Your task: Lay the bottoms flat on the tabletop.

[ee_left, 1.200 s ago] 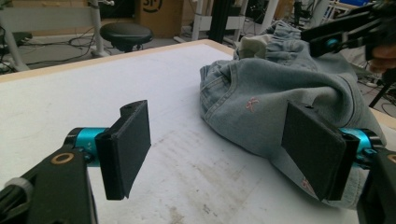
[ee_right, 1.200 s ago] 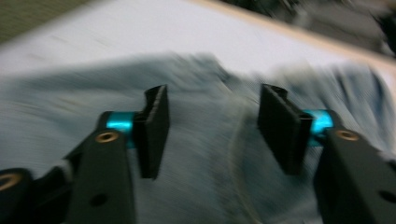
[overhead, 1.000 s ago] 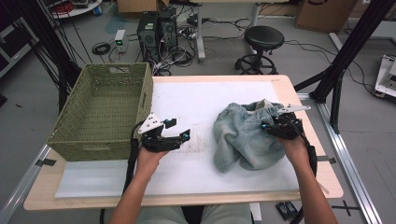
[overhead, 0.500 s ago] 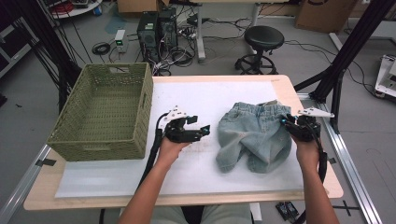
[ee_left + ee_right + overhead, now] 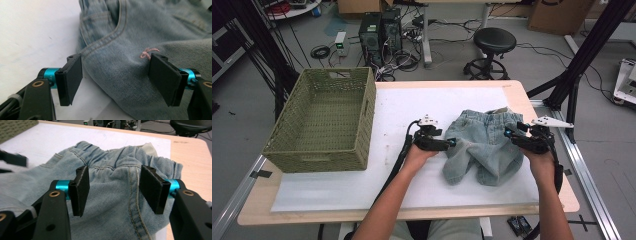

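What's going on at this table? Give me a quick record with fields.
Garment: denim shorts, lying rumpled on the white mat
Left gripper: open, at the shorts' left edge
Right gripper: jaws just opened, denim between them, not pinched
Basket: green woven, on the table's left, nothing visible inside
Likely next: grasping the shorts at both sides

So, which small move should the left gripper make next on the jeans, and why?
Probably close the left gripper on the near edge of the denim shorts. Its jaws stand open around the fabric near the pocket seam, with cloth between them but not pinched. The right gripper has just opened its jaws over the waistband and holds nothing, so neither side is gripped yet.
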Demonstrator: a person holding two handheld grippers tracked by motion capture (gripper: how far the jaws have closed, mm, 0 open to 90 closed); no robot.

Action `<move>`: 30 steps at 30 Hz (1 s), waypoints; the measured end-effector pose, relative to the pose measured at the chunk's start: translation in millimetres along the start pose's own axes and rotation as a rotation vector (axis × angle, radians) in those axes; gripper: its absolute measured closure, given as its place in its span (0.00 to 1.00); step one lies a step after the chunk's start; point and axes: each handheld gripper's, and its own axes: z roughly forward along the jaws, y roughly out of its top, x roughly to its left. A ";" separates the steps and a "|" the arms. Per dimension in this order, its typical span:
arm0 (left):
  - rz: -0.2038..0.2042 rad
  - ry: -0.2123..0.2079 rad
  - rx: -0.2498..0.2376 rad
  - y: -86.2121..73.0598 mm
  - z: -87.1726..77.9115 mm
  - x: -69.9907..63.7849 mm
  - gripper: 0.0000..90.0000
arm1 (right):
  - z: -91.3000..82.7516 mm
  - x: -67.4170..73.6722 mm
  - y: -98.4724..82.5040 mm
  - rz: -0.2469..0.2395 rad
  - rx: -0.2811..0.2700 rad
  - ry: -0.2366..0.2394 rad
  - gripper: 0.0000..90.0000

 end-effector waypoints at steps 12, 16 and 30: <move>0.138 0.056 0.140 0.1 22.1 -24.1 0.72 | 2.7 -0.6 -3.3 0.004 0.016 0.013 0.46; 0.134 0.057 0.138 1.1 17.9 -24.0 0.92 | 1.8 -1.2 -4.8 0.010 0.019 0.019 0.46; 0.048 0.129 0.003 -10.4 -59.2 13.4 0.94 | 8.1 8.1 -6.5 -0.022 0.029 0.101 0.46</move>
